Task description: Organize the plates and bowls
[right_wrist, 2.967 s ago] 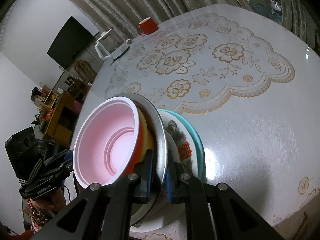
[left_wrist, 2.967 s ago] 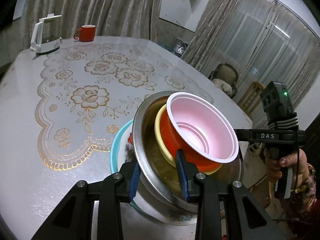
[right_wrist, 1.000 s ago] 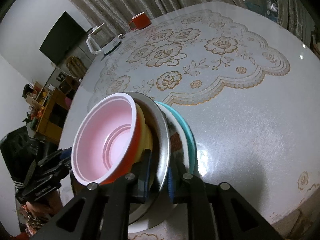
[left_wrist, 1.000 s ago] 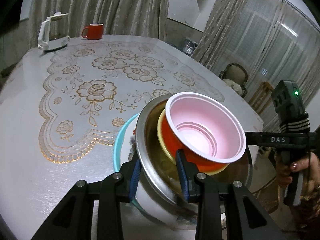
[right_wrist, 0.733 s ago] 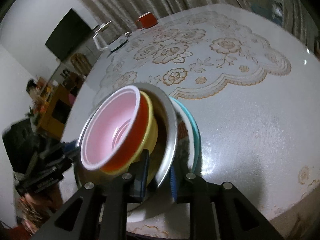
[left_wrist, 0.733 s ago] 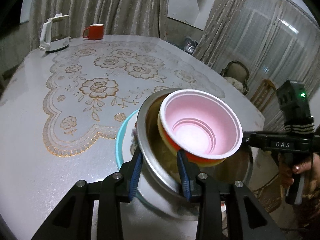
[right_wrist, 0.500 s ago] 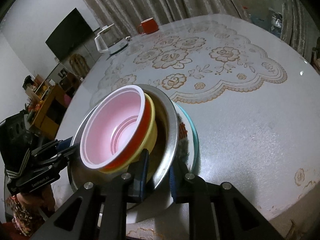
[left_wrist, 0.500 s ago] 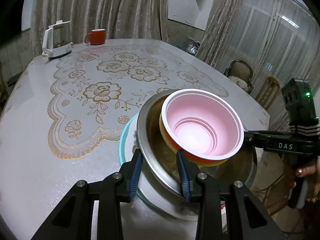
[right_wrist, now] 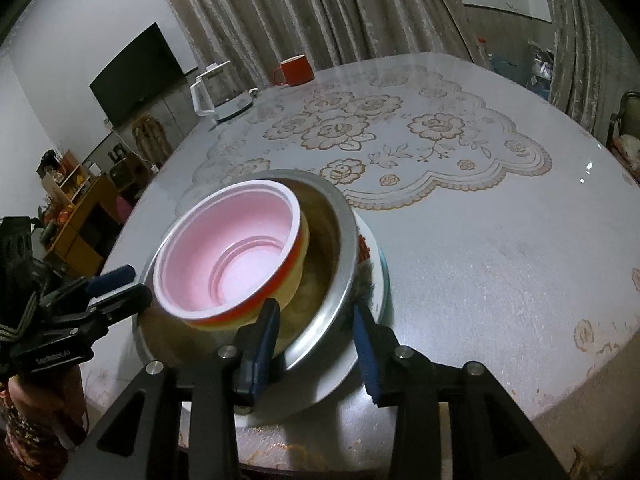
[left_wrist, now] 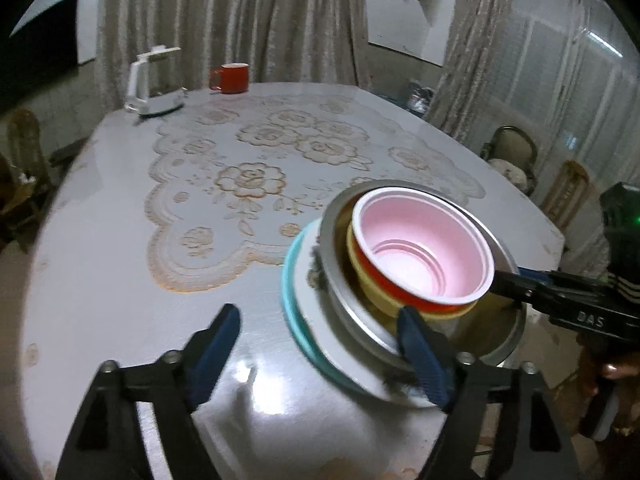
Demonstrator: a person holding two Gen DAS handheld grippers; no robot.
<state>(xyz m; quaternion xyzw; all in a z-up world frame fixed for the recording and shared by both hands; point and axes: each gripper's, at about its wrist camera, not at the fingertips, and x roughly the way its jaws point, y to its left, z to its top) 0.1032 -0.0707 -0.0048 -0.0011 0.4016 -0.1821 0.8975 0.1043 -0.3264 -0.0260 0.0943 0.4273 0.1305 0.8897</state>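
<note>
A stack stands on the table near its front edge: a red bowl with a pink inside [left_wrist: 424,258] [right_wrist: 232,256] in a yellow bowl [left_wrist: 370,284], in a steel bowl [left_wrist: 344,308] [right_wrist: 340,248], on a white patterned plate [left_wrist: 320,332] [right_wrist: 368,280] over a teal plate [left_wrist: 290,292]. My left gripper [left_wrist: 320,344] is open, its right finger beside the steel bowl's rim. My right gripper [right_wrist: 316,340] is open, its jaws either side of the steel bowl's rim without pressing it.
A white kettle [left_wrist: 154,80] [right_wrist: 218,92] and a red mug [left_wrist: 232,78] [right_wrist: 294,70] stand at the table's far side. The table [left_wrist: 100,264] has a gold floral cloth. Chairs [left_wrist: 514,156] stand to the right.
Both grippers have opened and let go of the steel bowl's rim. The left gripper has drawn back and shifted left. The stack now rests level on the table.
</note>
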